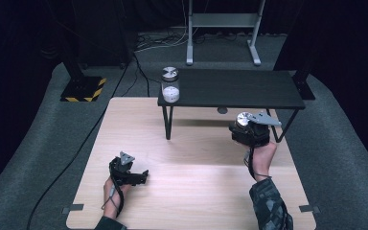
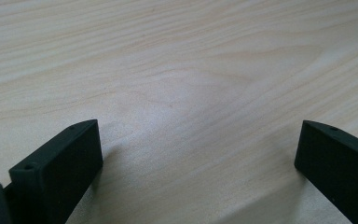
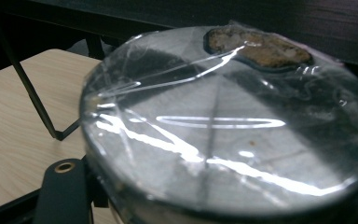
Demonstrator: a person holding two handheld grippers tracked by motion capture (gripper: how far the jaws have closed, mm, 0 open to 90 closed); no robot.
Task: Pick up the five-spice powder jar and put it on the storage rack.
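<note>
Where glare streaks, shiny round lid.

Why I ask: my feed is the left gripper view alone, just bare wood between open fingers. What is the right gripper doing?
Observer: The right gripper holds a silver-lidded jar at the front edge of the black shelf.
Operator: Any other jar?
Observer: Yes, a second jar with white contents stands on the shelf's left end.
Operator: Where is my gripper?
Observer: The left gripper sits low over the wooden table, near its left front, apart from both jars.
</note>
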